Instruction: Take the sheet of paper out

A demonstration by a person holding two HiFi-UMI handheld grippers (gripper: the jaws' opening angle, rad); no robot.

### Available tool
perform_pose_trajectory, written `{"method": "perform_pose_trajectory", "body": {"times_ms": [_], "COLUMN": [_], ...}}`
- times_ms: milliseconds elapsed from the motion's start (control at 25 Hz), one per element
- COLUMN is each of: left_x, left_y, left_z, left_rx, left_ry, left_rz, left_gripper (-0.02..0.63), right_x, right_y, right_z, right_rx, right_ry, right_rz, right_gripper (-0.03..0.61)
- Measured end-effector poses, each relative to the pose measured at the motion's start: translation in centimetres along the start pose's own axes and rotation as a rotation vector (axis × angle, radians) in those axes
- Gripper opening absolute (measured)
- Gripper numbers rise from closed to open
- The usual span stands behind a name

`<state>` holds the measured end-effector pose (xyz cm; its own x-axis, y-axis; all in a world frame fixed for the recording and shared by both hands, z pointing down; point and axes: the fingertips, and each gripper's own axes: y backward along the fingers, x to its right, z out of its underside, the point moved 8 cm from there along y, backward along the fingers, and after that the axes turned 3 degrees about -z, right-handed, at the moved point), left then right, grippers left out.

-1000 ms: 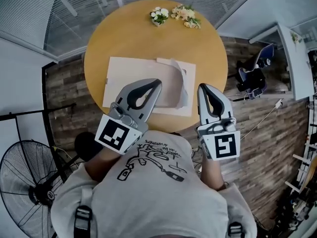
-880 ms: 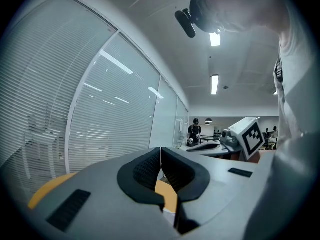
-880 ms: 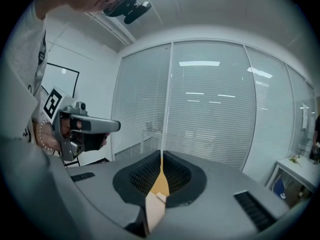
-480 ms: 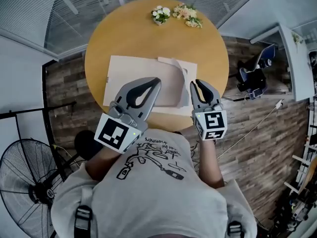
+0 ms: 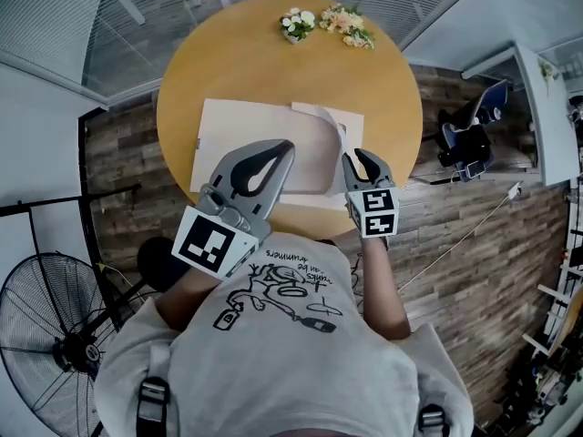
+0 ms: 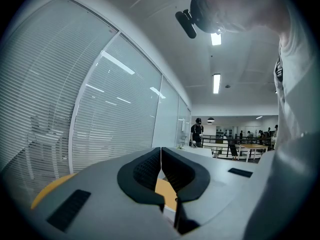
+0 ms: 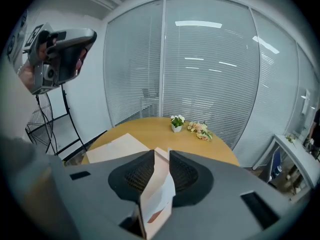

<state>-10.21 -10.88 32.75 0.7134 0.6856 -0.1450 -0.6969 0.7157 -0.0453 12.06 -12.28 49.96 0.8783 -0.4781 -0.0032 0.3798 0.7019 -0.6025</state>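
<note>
Round yellow-wood table (image 5: 273, 62) below me, on dark plank floor (image 5: 474, 235). Blind-covered glass walls (image 5: 55, 16) behind it. Black standing fan (image 5: 55, 335) at my left, white counter (image 5: 537, 98) at my right. Strip lights (image 6: 216, 83) on the ceiling.

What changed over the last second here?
The right gripper came down and in toward the raised flap of the envelope. Its jaws have just been opening, and the flap now stands between them, not pinched. The left gripper, shut above the envelope, and the flowers stayed put.
</note>
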Motion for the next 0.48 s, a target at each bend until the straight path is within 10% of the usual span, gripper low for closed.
{"method": "perform_pose_trajectory", "body": {"times_ms": [480], "left_x": [0.1], "left_y": [0.9], "left_z": [0.2], "left_rx": [-0.011], "left_ry": [-0.003], "left_rz": [-0.009], "left_gripper": [0.023], "right_x": [0.6], "right_y": [-3.5], "right_z": [5.2], "right_rx": [-0.146], "right_ry": [-0.009], "right_rz": [0.016], "right_gripper": [0.133]}}
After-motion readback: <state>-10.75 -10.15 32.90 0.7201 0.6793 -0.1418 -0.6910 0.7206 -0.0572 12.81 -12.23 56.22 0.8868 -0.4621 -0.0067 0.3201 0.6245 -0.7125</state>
